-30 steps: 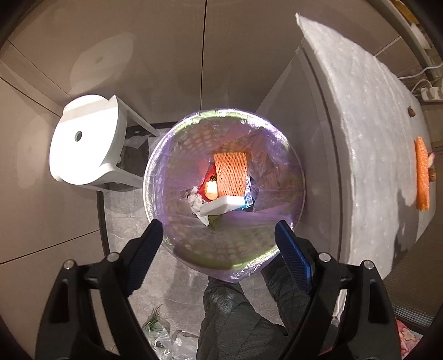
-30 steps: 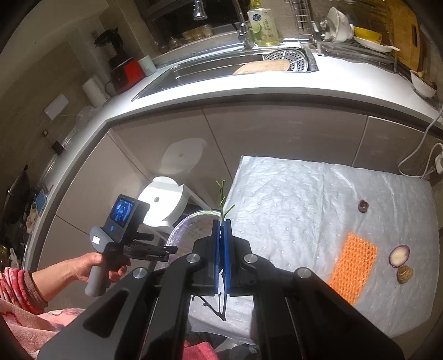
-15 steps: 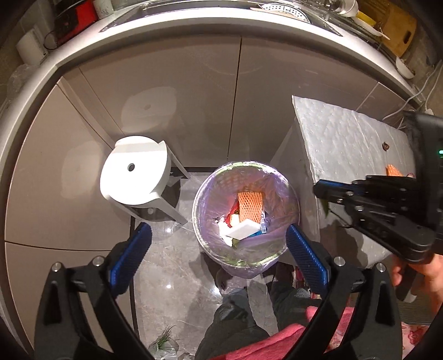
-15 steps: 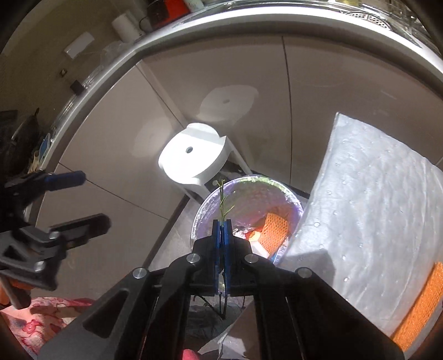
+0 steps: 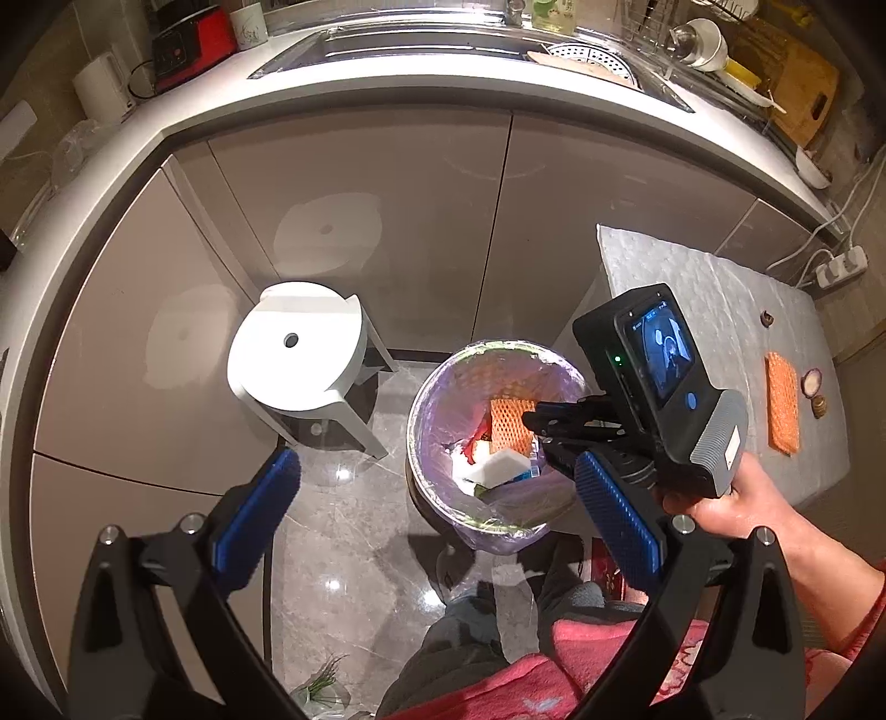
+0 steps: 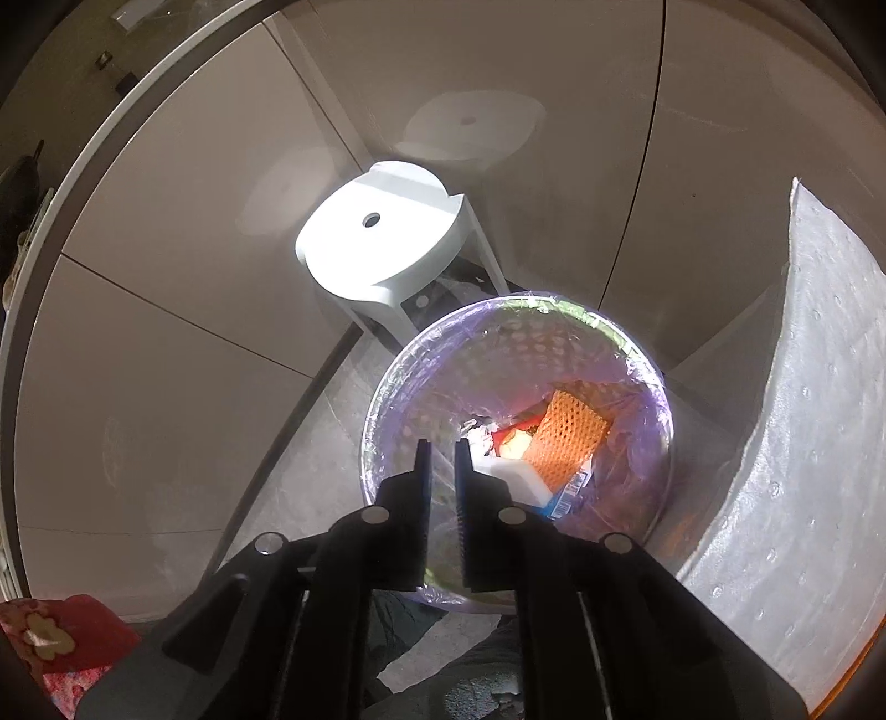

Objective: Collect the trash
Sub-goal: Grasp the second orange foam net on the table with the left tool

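Left wrist view first: we hold our left gripper (image 5: pixel 437 518), black with blue ribbed pads, spread fully wide and empty, high above the grey marble-look floor (image 5: pixel 343 531). Below it stands the round trash bin lined with a translucent purple bag (image 5: pixel 437 437). Inside the bin we see an orange foam fruit net (image 5: pixel 506 421), a white sponge-like block (image 5: pixel 495 471), something red, and a blue-and-white wrapper (image 6: pixel 570 487) whose print is too small to read.

Our right gripper (image 6: pixel 441 448) hangs directly over the bin's near side. Its jaws have just been opening; a narrow gap now shows between the blue pads, and nothing is pinched there. In the left wrist view the same tool appears at the right, held by our right hand (image 5: pixel 736 498), with a lit screen on its black camera body; the small white label on its grey handle is not legible.

Beside the bin stands a white round plastic stool with a centre hole (image 5: pixel 299 354), against glossy beige cabinet doors (image 5: pixel 360 221). On the right, a table under a white quilted cover (image 5: pixel 692 288) carries a second orange foam net (image 5: pixel 782 404), with small round scraps just beside it. On the counter a green-labelled bottle (image 5: pixel 551 11) stands by the sink, its writing unreadable.
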Available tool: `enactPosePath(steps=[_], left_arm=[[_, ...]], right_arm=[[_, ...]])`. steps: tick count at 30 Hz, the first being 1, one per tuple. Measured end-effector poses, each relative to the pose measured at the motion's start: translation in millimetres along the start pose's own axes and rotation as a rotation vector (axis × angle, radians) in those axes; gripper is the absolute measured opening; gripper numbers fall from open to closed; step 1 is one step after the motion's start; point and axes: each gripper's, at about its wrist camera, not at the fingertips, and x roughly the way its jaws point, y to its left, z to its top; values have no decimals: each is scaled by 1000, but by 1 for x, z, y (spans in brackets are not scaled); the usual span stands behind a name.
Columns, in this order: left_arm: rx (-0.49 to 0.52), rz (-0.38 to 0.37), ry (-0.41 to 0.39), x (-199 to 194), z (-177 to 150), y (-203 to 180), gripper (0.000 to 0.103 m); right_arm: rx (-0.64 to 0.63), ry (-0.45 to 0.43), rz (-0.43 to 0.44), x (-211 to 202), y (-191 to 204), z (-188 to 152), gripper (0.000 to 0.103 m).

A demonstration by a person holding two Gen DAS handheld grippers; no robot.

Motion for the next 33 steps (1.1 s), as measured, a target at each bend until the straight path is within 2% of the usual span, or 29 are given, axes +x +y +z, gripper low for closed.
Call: enactPosePath(steps=[1,3,5,8,11,13,19,23,28,33], left_arm=[[2,3,1,0,0,-1,95],[10,10,-2,-2,0,-5,95],[16,-3,-8,-2,3,-9,95],[32,-35,-11,-3,8,-22,95],[75,-54,-22,-4,13,-42,95],[105,-75,-28,-4,16,-59,95],[209,-151,-40,-4,28,-125,95],[292,-206,-35,1,31,-179,95],[389,-278,1,25,30,-254,95],[474,-296,47,60,23,-331,95]], right_arm=[[10,-17,1,-5,-3,1,37],[40,-69,8,-25,-10,1,48],[79,-129,-7,-51,-21,-4,66],[154,-212,-59,-95,-46,-19,85],[248,-292,-126,-142,-76,-44,97],[313,-339,-175,-173,-96,-66,100],[495,-432,-327,-239,-155,-140,101],[593,-447,-396,-263,-188,-185,101],[682,-455,-440,-288,-219,-237,101],[707,-449,-487,-310,-241,-271,101]])
